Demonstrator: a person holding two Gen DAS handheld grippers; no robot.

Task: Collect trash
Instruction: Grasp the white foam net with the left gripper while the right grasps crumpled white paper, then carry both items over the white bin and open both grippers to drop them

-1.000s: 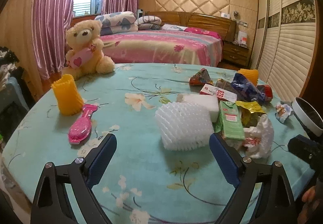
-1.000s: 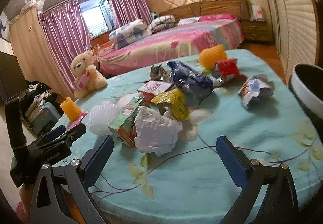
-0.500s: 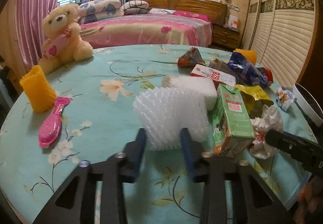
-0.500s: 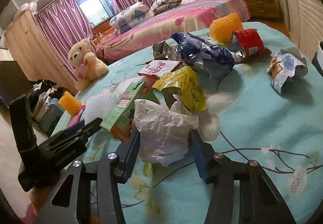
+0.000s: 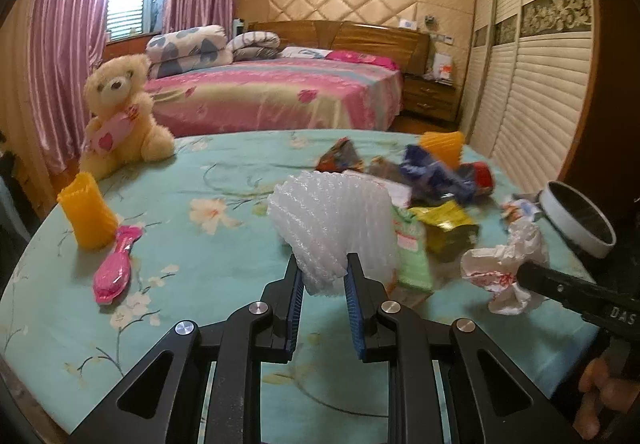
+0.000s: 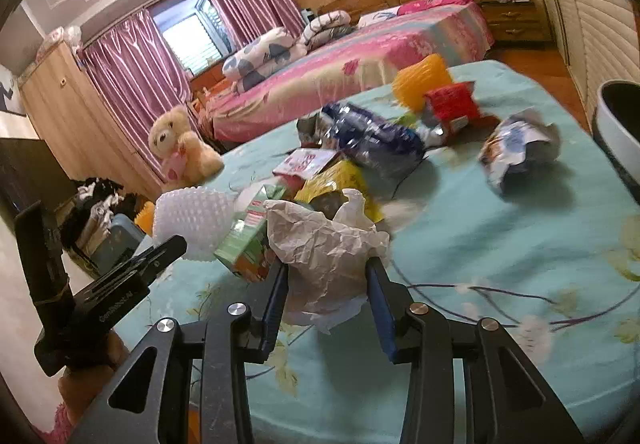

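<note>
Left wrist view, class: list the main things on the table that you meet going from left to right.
Orange ribbed cup → pink hairbrush → white foam net, held in the left claw → yellow wrapper → crumpled white paper → white-rimmed bin.

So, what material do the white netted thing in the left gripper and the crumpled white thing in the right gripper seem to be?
The white netted sleeve looks like soft foam mesh: matte, knobbly lattice, squeezed where the left gripper pinches it. The crumpled white wad in the right gripper looks like thin paper, possibly plastic film: sharp creases, dull finish.
</note>
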